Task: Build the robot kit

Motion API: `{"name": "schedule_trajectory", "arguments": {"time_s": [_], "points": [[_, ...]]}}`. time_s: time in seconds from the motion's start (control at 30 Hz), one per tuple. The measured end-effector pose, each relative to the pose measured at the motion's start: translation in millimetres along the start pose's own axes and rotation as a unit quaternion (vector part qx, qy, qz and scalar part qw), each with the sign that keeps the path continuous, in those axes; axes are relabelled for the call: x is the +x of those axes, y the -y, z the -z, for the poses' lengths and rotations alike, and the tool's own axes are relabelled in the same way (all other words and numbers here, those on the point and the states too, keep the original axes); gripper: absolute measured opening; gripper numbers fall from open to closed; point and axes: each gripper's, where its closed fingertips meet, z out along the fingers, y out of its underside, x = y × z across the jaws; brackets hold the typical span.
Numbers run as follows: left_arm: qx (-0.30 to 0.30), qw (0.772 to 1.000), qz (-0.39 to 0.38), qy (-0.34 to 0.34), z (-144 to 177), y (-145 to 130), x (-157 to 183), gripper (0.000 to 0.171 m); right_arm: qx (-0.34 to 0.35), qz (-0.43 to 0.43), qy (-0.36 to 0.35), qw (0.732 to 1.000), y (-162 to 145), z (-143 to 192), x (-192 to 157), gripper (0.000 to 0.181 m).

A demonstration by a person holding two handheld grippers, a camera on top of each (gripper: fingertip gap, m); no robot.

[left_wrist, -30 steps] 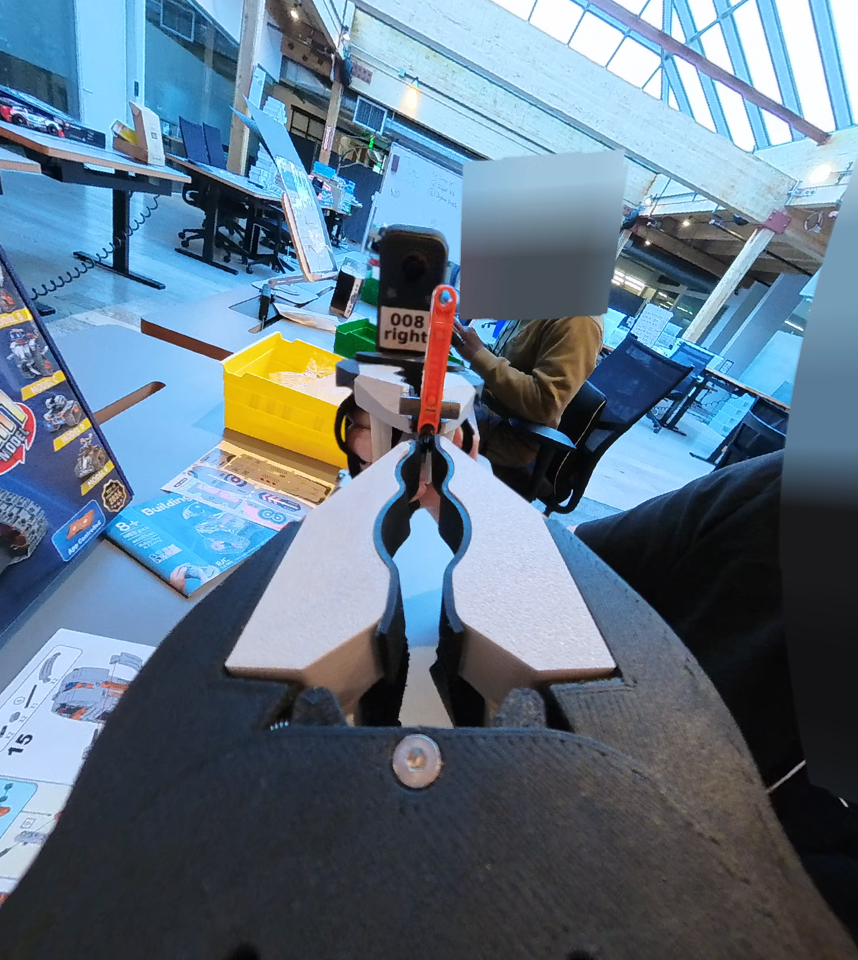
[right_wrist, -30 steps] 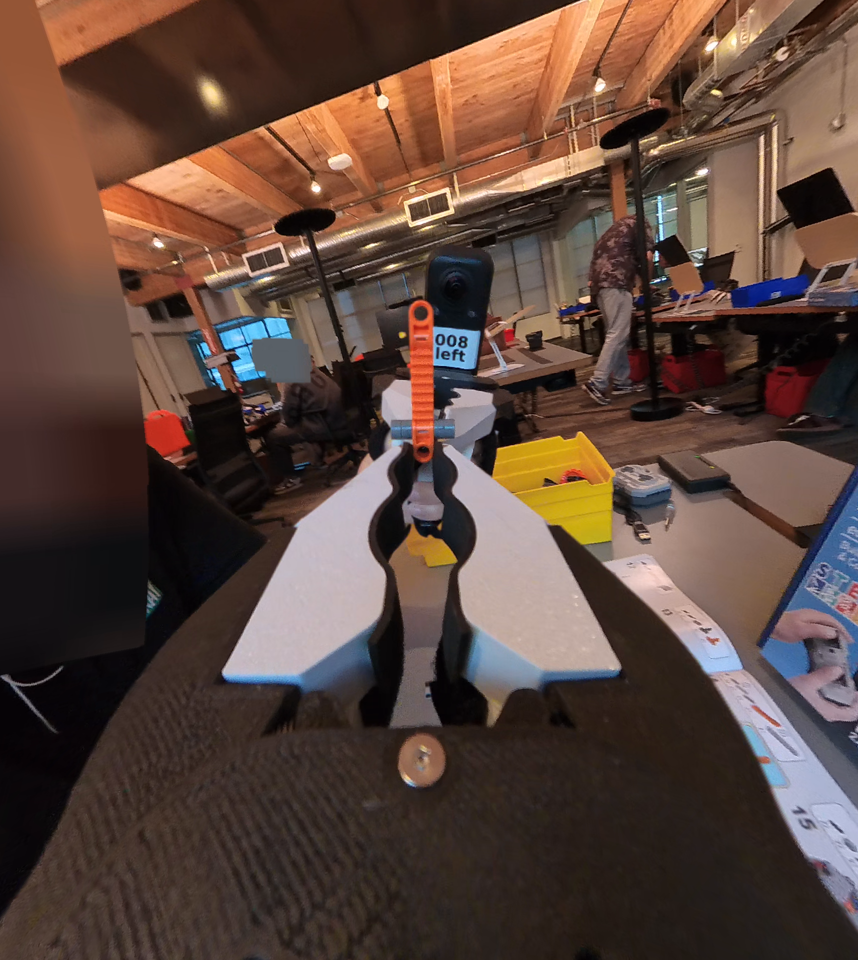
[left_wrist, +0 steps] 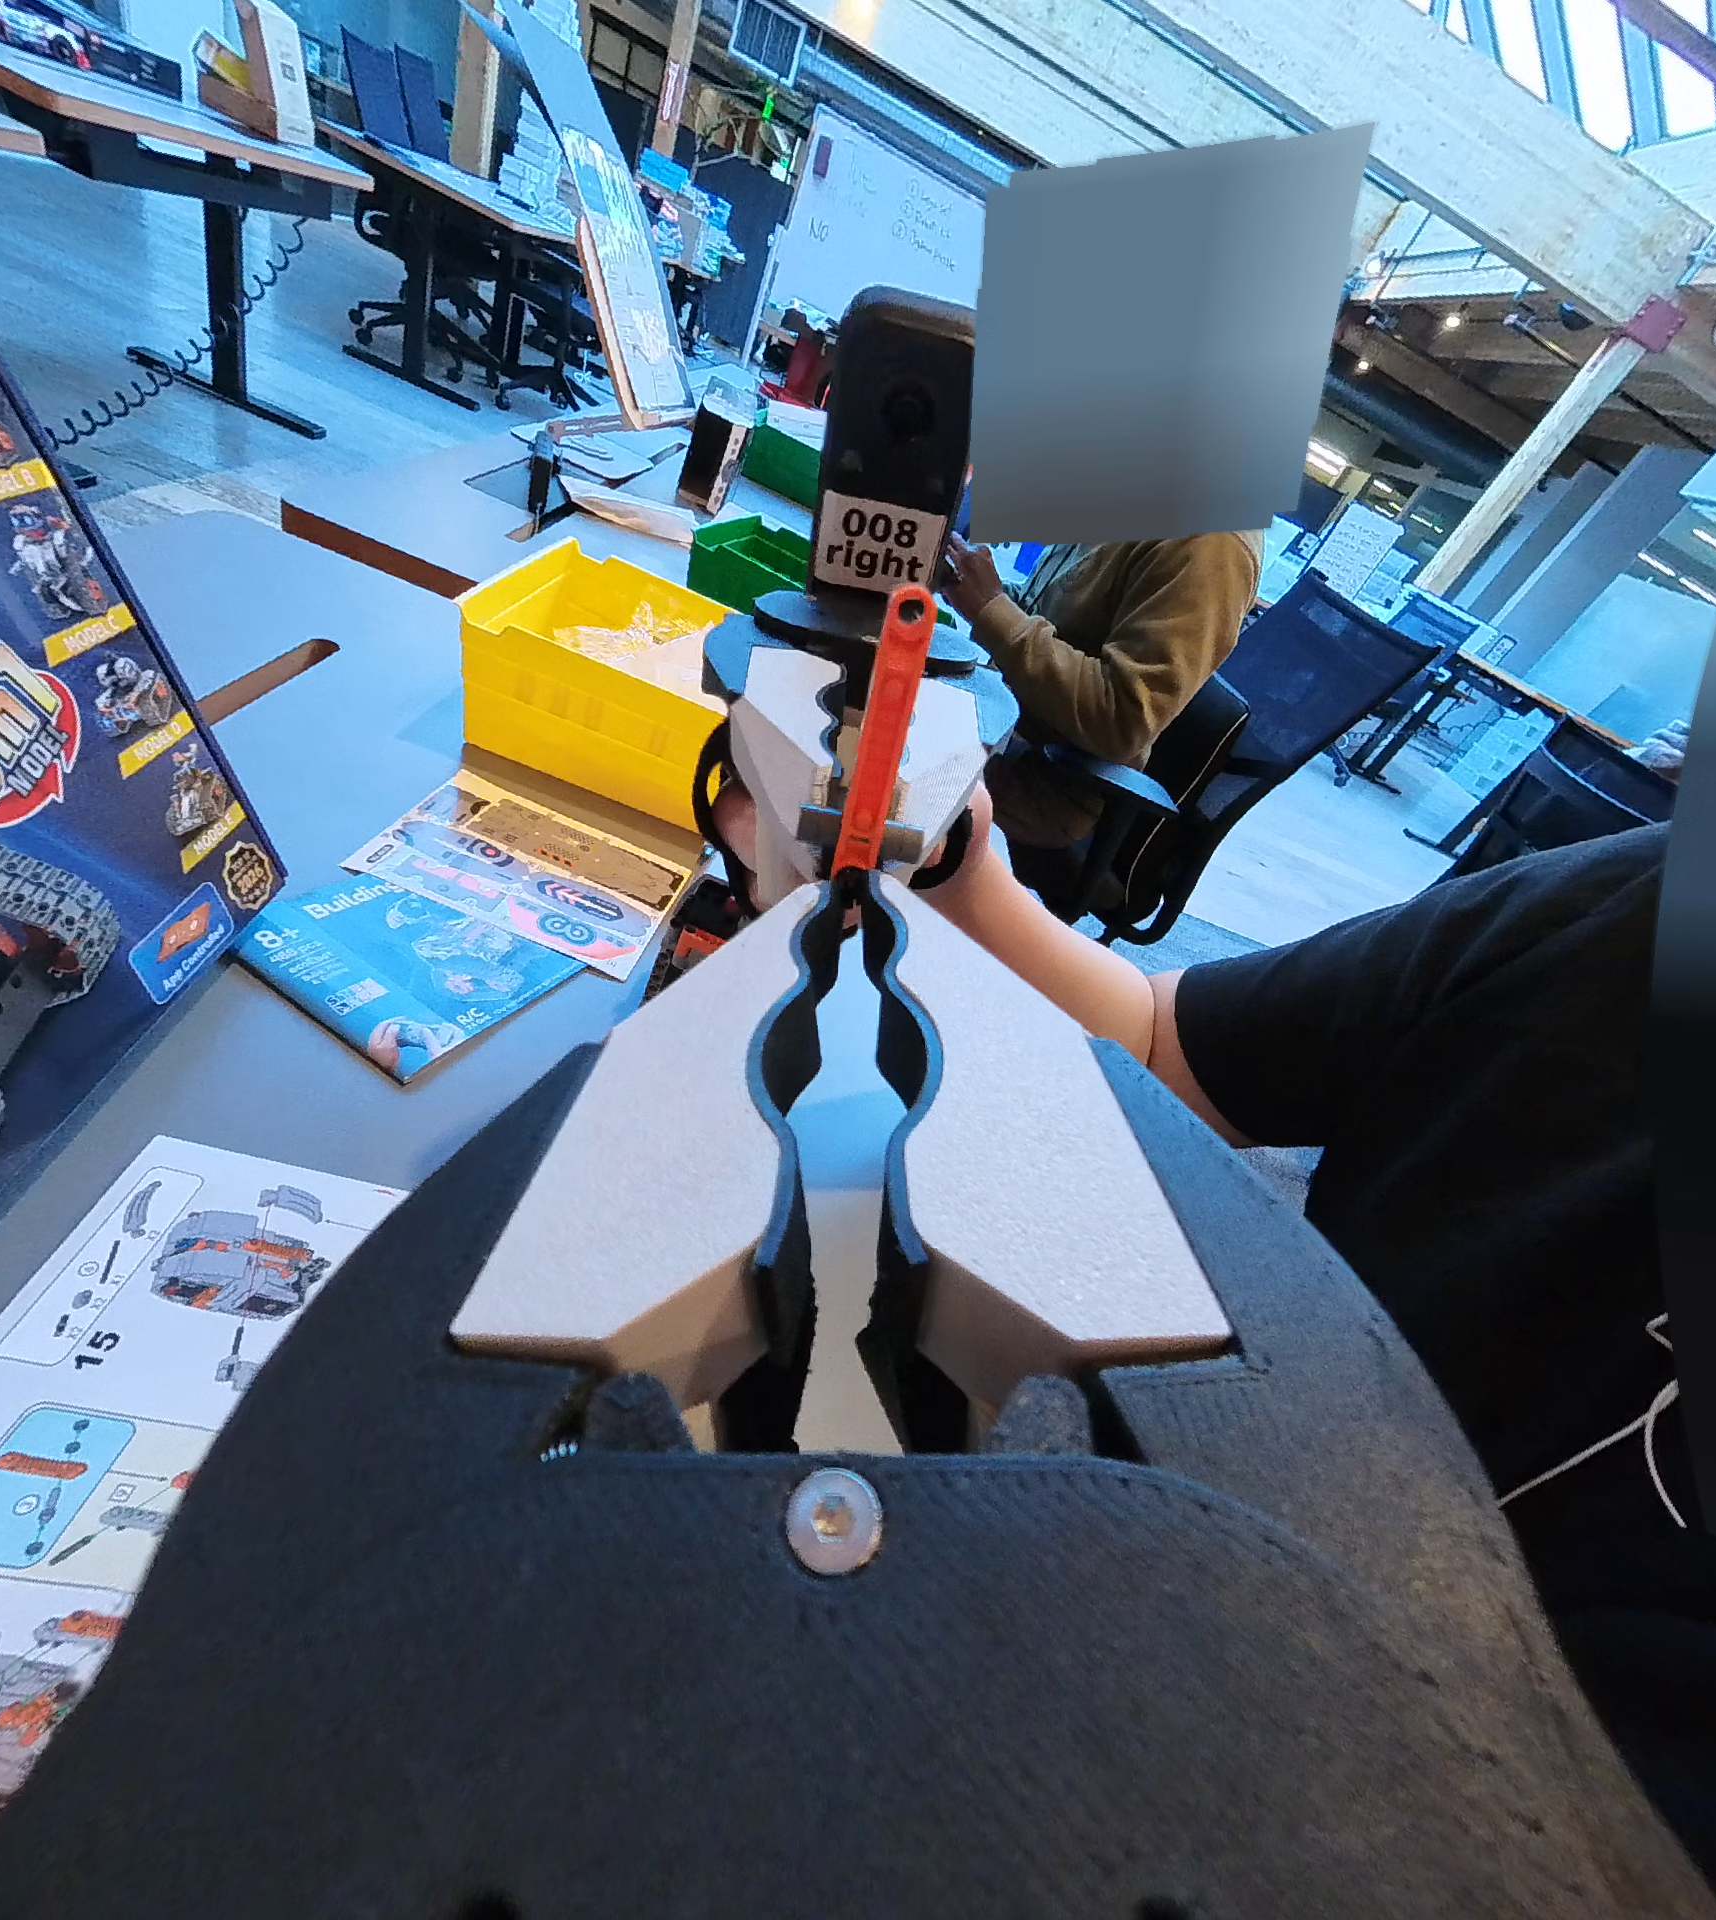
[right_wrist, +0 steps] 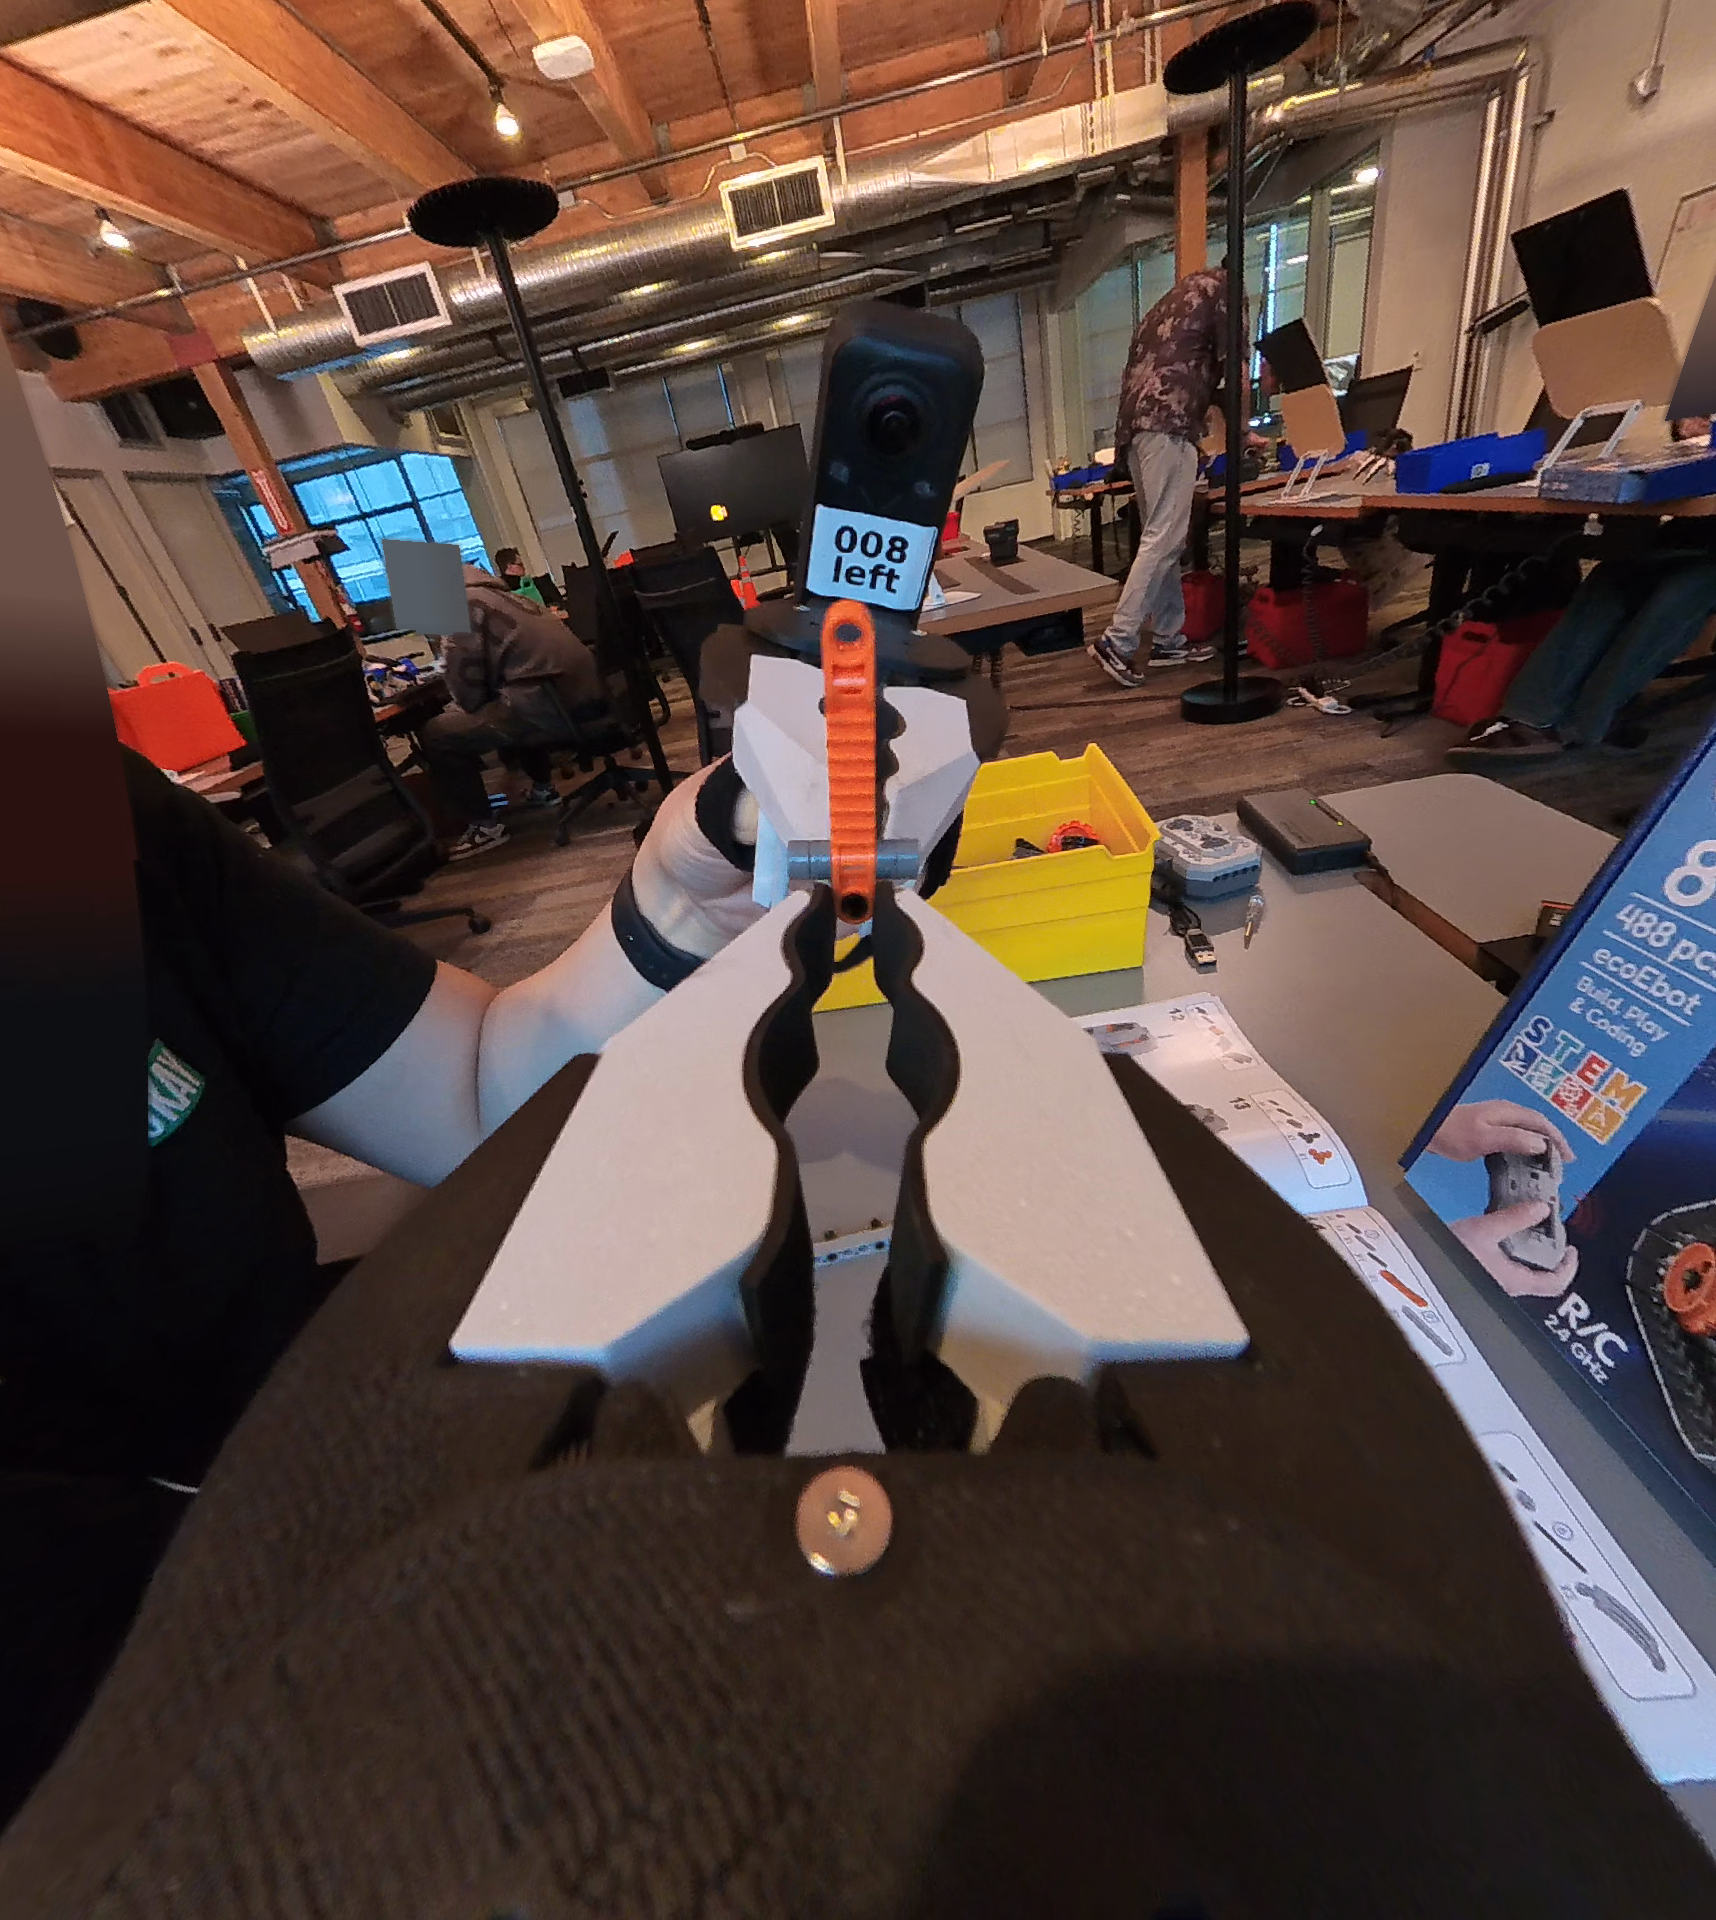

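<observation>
An orange beam [left_wrist: 880, 727] stands upright between my two grippers, which face each other tip to tip above the grey table [left_wrist: 334, 748]. A short grey pin [left_wrist: 901, 833] crosses the beam near its lower end. My left gripper [left_wrist: 849, 888] is shut on the beam's bottom end. In the right wrist view the beam [right_wrist: 849, 748] and pin [right_wrist: 807, 860] show the same way. My right gripper [right_wrist: 849, 914] is closed on that same lower end from the opposite side, just under the pin. The other gripper's white fingers [left_wrist: 781, 748] [right_wrist: 781, 748] show behind the beam.
A yellow bin [left_wrist: 563, 686] [right_wrist: 1051, 883] stands behind the grippers. A blue kit box [left_wrist: 33, 779] [right_wrist: 1664, 1039] stands upright, with instruction sheets [left_wrist: 106, 1351] [right_wrist: 1353, 1226] and a blue booklet [left_wrist: 397, 966] before it. A grey controller [right_wrist: 1207, 852] lies beyond. A seated person [left_wrist: 1114, 644] is behind. Less than 4 cm separates the two grippers' tips.
Both grippers have kept their hold and moved together; the views show more of the table. In the left wrist view the beam leans a little more to the right.
</observation>
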Motion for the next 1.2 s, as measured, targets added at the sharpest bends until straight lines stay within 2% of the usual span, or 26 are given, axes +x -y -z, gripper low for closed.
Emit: {"name": "schedule_trajectory", "arguments": {"time_s": [0.23,0.27,0.33,0.37,0.43,0.5,0.67,0.8,1.2], "points": [[0.008,1.0,0.011,-0.004,3,3,-4,0.001,0.001,-0.024,-0.007,1.0,2,-1,6,0.004],[0.007,1.0,0.02,-0.016,6,5,-1,0.006,0.009,-0.043,0.001,0.999,4,-2,5,0.005],[0.045,0.998,0.035,-0.033,26,22,5,0.032,0.031,-0.091,0.009,0.995,7,0,8,0.005],[0.08,0.996,0.027,-0.033,40,34,7,0.027,0.039,-0.119,0.017,0.992,8,3,10,0.005],[0.112,0.993,-0.01,0.022,64,43,0,0.011,0.059,-0.153,0.035,0.986,12,7,12,0.005],[0.089,0.992,-0.041,0.086,70,38,-11,0.011,0.062,-0.161,0.046,0.984,14,6,9,0.005],[0.058,0.997,-0.04,0.02,32,28,6,0.008,0.06,-0.161,0.049,0.984,13,0,4,0.005],[0.03,0.998,-0.055,0.03,10,16,1,0.004,0.059,-0.159,0.04,0.985,14,2,5,0.005],[0.031,0.999,-0.038,0.023,-1,11,-3,0.001,0.042,-0.149,0.033,0.987,10,2,6,0.005]]}}
